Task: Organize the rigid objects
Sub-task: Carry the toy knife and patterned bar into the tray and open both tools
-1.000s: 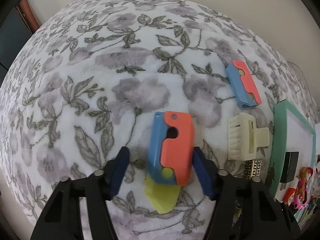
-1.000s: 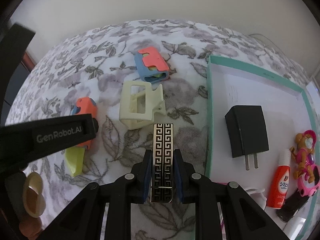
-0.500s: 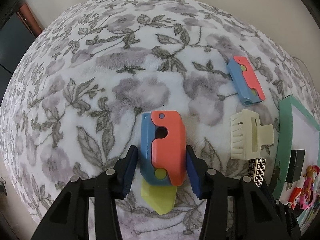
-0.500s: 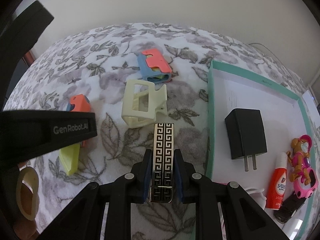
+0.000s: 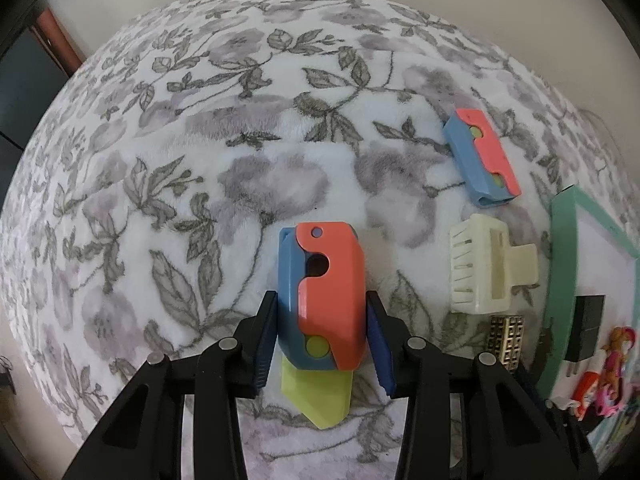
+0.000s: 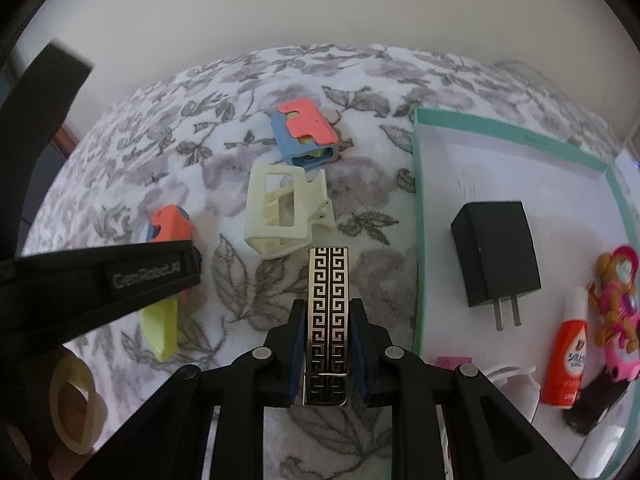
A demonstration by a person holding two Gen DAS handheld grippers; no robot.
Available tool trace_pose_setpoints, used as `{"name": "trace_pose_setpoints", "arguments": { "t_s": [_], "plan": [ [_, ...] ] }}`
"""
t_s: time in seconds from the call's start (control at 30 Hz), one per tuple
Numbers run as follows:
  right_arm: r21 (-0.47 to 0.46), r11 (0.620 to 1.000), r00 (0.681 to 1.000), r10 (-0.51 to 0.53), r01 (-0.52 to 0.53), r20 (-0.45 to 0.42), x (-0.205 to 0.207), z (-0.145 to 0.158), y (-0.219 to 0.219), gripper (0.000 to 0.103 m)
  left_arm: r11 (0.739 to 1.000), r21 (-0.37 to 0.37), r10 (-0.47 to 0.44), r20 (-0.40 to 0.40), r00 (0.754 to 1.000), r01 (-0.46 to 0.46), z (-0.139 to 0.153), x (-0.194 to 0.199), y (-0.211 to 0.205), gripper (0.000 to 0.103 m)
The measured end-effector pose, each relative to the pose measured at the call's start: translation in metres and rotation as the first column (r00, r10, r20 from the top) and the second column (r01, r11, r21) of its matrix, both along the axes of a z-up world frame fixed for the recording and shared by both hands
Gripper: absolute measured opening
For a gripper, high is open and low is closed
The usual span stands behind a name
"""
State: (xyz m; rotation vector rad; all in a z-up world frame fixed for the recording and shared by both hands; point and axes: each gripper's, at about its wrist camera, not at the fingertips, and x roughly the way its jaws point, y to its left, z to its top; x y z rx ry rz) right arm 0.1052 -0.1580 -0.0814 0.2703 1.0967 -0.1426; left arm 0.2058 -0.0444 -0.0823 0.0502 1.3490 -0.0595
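Note:
My left gripper (image 5: 320,340) is shut on an orange-and-blue toy knife (image 5: 326,292) with a yellow-green blade (image 5: 318,396), over the floral cloth. The toy also shows in the right wrist view (image 6: 170,228), behind the left gripper's body. My right gripper (image 6: 326,350) is shut on a gold-and-black patterned hair clip (image 6: 327,312), held above the cloth; the clip also shows in the left wrist view (image 5: 507,338). A second orange-and-blue toy knife (image 5: 482,158) (image 6: 306,134) lies closed farther back. A cream claw hair clip (image 5: 486,264) (image 6: 284,216) lies between them.
A teal-rimmed tray (image 6: 418,216) (image 5: 560,248) at the right holds a black charger plug (image 6: 496,254), an orange glue bottle (image 6: 568,360) and a pink toy figure (image 6: 618,312). A cream ring (image 6: 74,404) sits at the lower left. A wall lies beyond the table's far edge.
My left gripper has closed from wide open onto the toy knife. My right gripper has risen a little with the patterned clip still in it.

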Motion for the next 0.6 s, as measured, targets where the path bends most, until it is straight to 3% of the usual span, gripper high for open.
{"name": "trace_pose_setpoints", "arguments": {
  "t_s": [0.3, 0.4, 0.6],
  "plan": [
    [0.067, 0.997, 0.997, -0.038, 0.034, 0.061, -0.005, 0.024, -0.01, 0.022, 0.998, -0.063, 0.016, 0.061, 0.998, -0.012, 0.04, -0.001, 0.017, 0.044],
    [0.083, 0.995, 0.992, -0.059, 0.05, 0.115, -0.008, 0.043, -0.017, 0.022, 0.998, -0.058, 0.02, 0.117, 0.993, -0.013, 0.062, -0.003, 0.019, 0.044],
    [0.085, 0.991, 0.968, -0.118, 0.102, 0.221, -0.022, 0.085, -0.035, 0.022, 0.992, -0.129, 0.038, 0.202, 0.979, -0.012, 0.104, -0.009, 0.023, 0.044]
  ]
}}
